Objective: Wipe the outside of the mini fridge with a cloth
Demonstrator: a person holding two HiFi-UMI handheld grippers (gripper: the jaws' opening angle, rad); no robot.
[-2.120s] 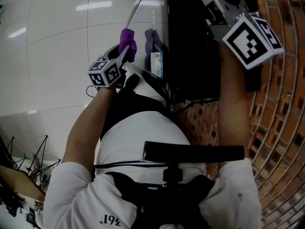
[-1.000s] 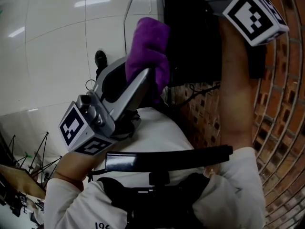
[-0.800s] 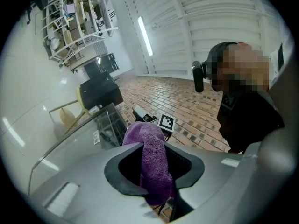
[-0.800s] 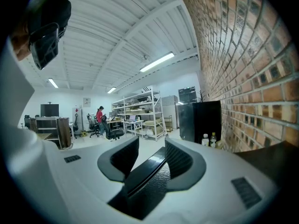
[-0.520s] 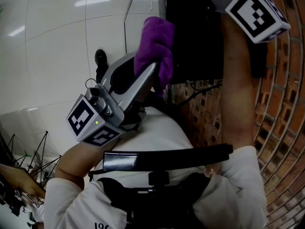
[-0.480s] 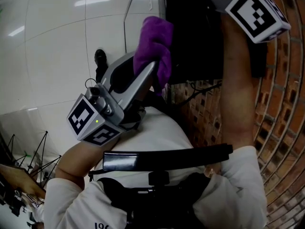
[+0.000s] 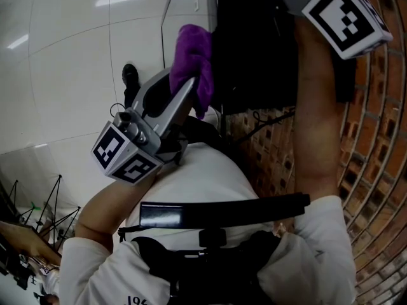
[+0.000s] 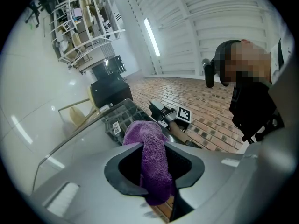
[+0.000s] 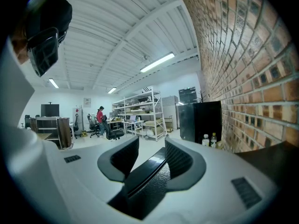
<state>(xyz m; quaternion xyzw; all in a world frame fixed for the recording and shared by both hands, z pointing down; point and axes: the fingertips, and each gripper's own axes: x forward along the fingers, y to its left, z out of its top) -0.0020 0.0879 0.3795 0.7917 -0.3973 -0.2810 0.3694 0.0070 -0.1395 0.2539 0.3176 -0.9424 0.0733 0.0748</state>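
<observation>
In the head view the black mini fridge (image 7: pixel 254 56) stands against the brick wall, its glass front facing the floor side. A purple cloth (image 7: pixel 191 49) is pinched in my left gripper (image 7: pixel 194 81), which is shut on it and holds it at the fridge's front corner. The left gripper view shows the cloth (image 8: pixel 152 139) draped between the jaws of that gripper (image 8: pixel 156 157), with the fridge (image 8: pixel 119 122) beyond. My right gripper (image 9: pixel 147 160) clamps a black textured edge of the fridge (image 9: pixel 149 183); its marker cube (image 7: pixel 346 18) shows at the top right of the head view.
The brick wall (image 7: pixel 375 138) runs close along the right. Cables (image 7: pixel 267 122) hang behind the fridge. White tiled floor (image 7: pixel 70 62) spreads to the left, with a shoe (image 7: pixel 129 75) on it. Shelving (image 9: pixel 140 115) and a black cabinet (image 9: pixel 201 120) stand far off.
The left gripper lifted the cloth from low by the fridge's front up toward the camera, then shifted it a little left in the picture. The right gripper kept still.
</observation>
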